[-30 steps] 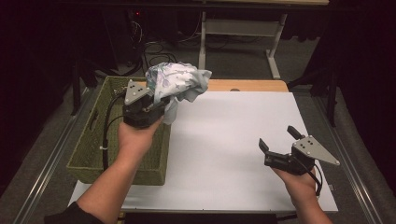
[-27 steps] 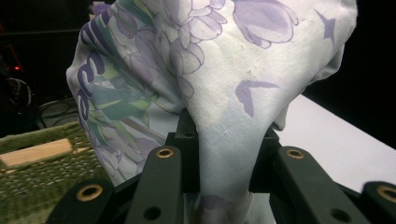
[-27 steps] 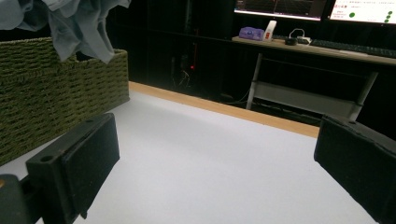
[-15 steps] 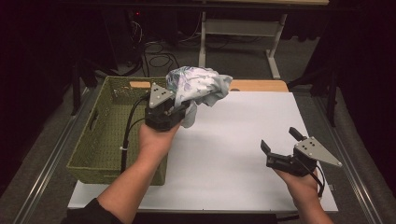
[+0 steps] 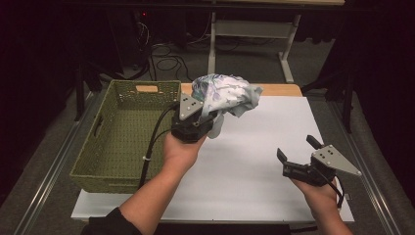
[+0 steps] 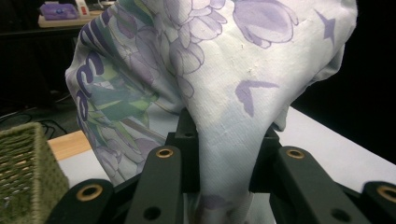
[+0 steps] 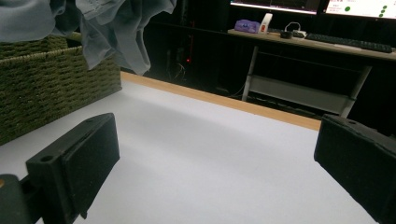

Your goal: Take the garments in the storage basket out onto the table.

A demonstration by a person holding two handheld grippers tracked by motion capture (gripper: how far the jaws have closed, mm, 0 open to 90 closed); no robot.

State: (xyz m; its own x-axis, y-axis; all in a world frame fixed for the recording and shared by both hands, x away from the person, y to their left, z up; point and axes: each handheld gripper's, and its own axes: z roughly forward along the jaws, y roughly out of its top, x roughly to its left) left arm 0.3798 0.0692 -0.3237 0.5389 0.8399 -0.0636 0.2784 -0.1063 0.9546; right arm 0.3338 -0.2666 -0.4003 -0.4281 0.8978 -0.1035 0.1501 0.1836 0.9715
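A crumpled white cloth with purple flower print [image 5: 222,94] [image 6: 219,70] hangs in the air over the white table top [image 5: 254,161], just right of the basket. My left gripper [image 5: 208,117] [image 6: 222,154] is shut on its lower folds and holds it up. In the right gripper view the cloth [image 7: 107,28] dangles at the upper left. My right gripper [image 5: 298,152] [image 7: 215,158] rests low near the table's right front, jaws wide apart with nothing between them.
A green woven basket [image 5: 122,142] [image 7: 42,79] stands at the table's left side and looks empty. A wooden strip [image 5: 274,89] edges the far side. Beyond it is a desk frame [image 5: 244,34] and cables on a dark floor.
My left gripper has carried the cloth rightward, from above the basket to over the white table top. The right gripper has stayed in place, open.
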